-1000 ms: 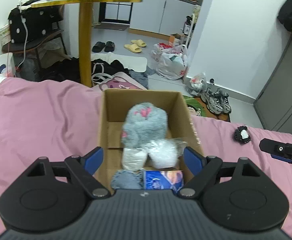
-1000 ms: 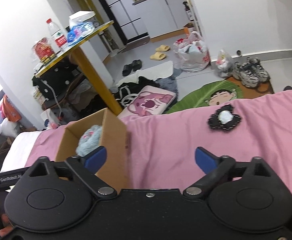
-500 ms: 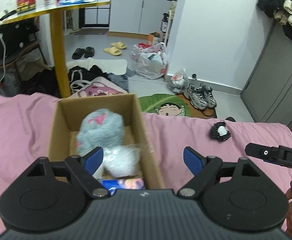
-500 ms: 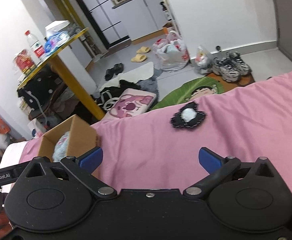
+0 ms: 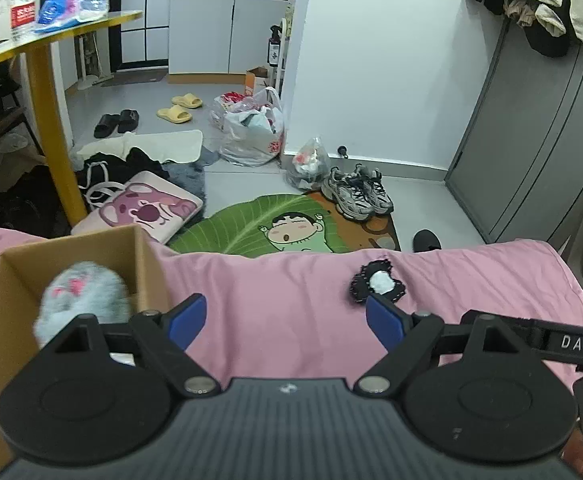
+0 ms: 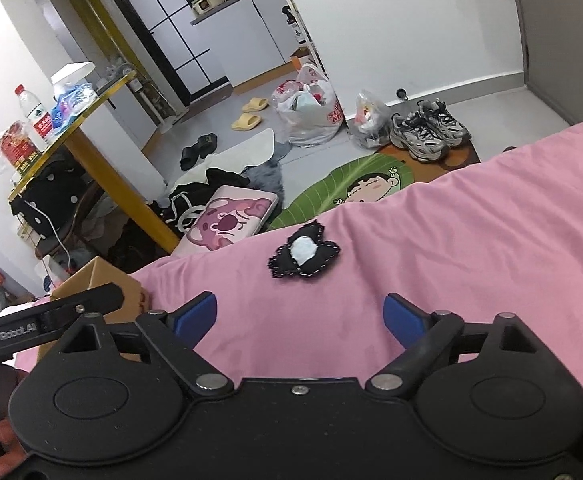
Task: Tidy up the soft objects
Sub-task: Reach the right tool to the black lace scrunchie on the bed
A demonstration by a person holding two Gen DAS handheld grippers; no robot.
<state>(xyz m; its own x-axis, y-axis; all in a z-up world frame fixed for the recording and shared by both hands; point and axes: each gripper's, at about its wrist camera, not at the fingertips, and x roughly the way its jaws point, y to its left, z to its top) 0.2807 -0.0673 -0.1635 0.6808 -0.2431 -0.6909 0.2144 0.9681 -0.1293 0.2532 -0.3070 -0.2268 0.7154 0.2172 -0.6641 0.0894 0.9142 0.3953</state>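
Note:
A small black soft toy with a white middle [image 5: 377, 283] lies on the pink bed sheet [image 5: 283, 280]; it also shows in the right wrist view [image 6: 303, 255]. A cardboard box [image 5: 147, 264] stands on the bed at the left and holds a fluffy grey plush [image 5: 81, 296]; its corner shows in the right wrist view [image 6: 103, 276]. My left gripper [image 5: 287, 316] is open and empty, to the right of the box and left of the toy. My right gripper [image 6: 299, 314] is open and empty, just short of the toy.
The bed's far edge drops to a cluttered floor with a green leaf mat [image 5: 267, 224], a pink cushion [image 5: 143, 212], sneakers [image 5: 357, 194], plastic bags [image 5: 251, 132] and slippers. A yellow-legged table [image 5: 47, 120] stands at the left. A grey wardrobe [image 5: 531, 140] stands at the right.
My left gripper has swung right, from over the box to the open sheet beside it. My right gripper has moved right and closer to the black toy, which is now centred ahead.

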